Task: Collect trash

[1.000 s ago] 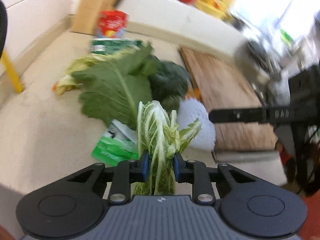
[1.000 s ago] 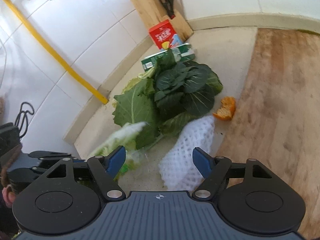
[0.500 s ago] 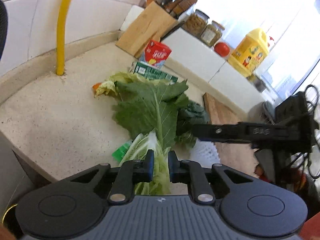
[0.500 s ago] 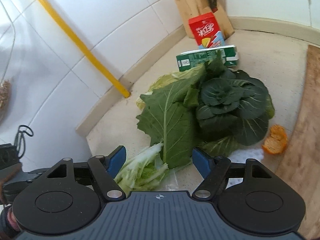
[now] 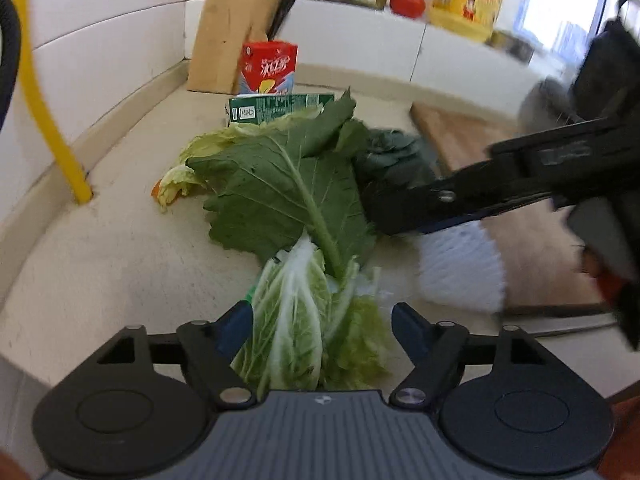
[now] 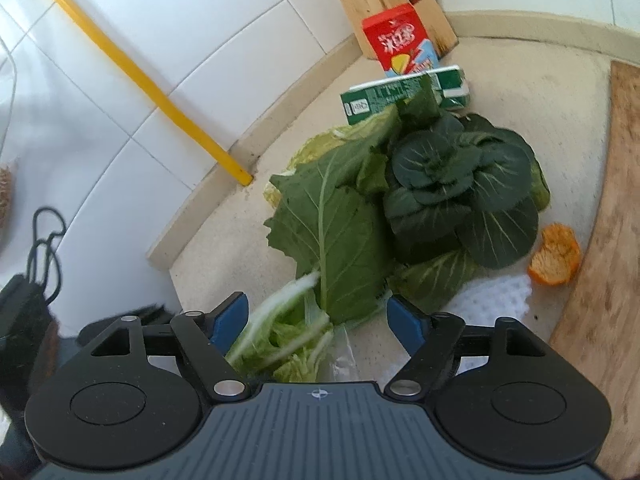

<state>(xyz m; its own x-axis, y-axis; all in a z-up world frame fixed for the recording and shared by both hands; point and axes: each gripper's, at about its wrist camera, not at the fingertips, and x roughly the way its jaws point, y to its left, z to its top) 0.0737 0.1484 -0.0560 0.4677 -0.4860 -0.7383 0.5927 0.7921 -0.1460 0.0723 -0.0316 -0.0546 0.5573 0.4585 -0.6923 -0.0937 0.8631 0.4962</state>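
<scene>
Pale green cabbage leaves (image 5: 304, 320) are seen lying loose at the counter's (image 5: 100, 248) front edge.

White-ribbed and crinkled, they rest between the spread fingers of the left gripper (image 5: 322, 326), ungripped, with a broad dark leaf (image 5: 288, 188) overlapping their tips. The right gripper (image 6: 318, 320) is held open above the same leaves, beside a white foam net (image 6: 492, 300).

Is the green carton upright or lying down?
Lying down: the green carton rests lengthwise on the counter, while the red carton behind it stands upright.
</scene>
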